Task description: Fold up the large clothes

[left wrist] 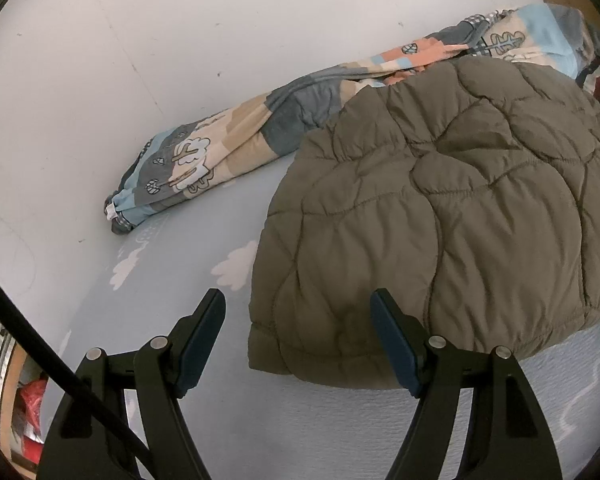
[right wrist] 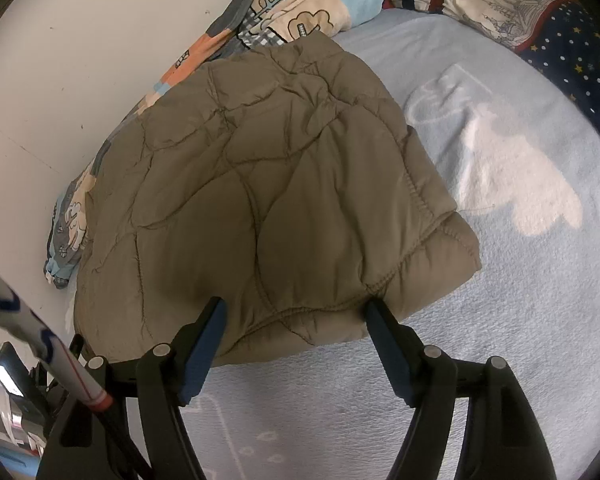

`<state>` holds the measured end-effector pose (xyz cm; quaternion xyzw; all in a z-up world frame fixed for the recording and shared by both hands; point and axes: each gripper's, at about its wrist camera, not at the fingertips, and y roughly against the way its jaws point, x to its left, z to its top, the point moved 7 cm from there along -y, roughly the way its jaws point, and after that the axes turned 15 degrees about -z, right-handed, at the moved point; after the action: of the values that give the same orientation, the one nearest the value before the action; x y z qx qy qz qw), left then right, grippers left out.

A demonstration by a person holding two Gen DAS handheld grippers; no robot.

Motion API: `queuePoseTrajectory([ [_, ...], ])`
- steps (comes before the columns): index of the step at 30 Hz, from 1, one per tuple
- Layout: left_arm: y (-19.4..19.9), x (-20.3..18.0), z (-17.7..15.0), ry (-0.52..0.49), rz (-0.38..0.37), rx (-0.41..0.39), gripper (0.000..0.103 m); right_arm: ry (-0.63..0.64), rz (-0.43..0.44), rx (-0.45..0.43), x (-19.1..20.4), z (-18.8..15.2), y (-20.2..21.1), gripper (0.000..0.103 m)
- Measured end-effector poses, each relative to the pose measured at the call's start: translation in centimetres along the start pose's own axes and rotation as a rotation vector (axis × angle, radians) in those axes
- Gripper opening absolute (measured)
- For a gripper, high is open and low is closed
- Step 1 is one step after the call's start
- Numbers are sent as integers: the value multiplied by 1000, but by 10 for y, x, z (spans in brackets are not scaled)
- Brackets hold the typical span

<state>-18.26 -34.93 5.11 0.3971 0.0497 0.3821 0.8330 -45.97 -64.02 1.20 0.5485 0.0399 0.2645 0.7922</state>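
An olive-green quilted jacket (left wrist: 440,208) lies folded into a thick bundle on the light blue bed sheet (left wrist: 228,392). My left gripper (left wrist: 298,300) hovers open over the jacket's near left corner, its fingers apart and nothing pinched between them. In the right wrist view the same jacket (right wrist: 268,200) fills the middle, its stitched hem toward me. My right gripper (right wrist: 294,308) stands open at the jacket's near edge, the fingertips straddling the hem without pressing on it.
A rolled patchwork blanket (left wrist: 204,152) lies along the white wall (left wrist: 140,40) behind the jacket. A pillow with stars and stripes (right wrist: 520,12) sits at the far right. Bare blue sheet with white cloud prints (right wrist: 520,184) spreads to the right. A black cable (left wrist: 60,372) crosses the lower left.
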Motion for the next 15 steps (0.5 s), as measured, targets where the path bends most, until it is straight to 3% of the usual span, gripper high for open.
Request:
queuePoseTrajectory([
  [15, 0, -1, -1, -9, 8, 8, 74, 5, 1, 4, 0, -1, -2, 79],
])
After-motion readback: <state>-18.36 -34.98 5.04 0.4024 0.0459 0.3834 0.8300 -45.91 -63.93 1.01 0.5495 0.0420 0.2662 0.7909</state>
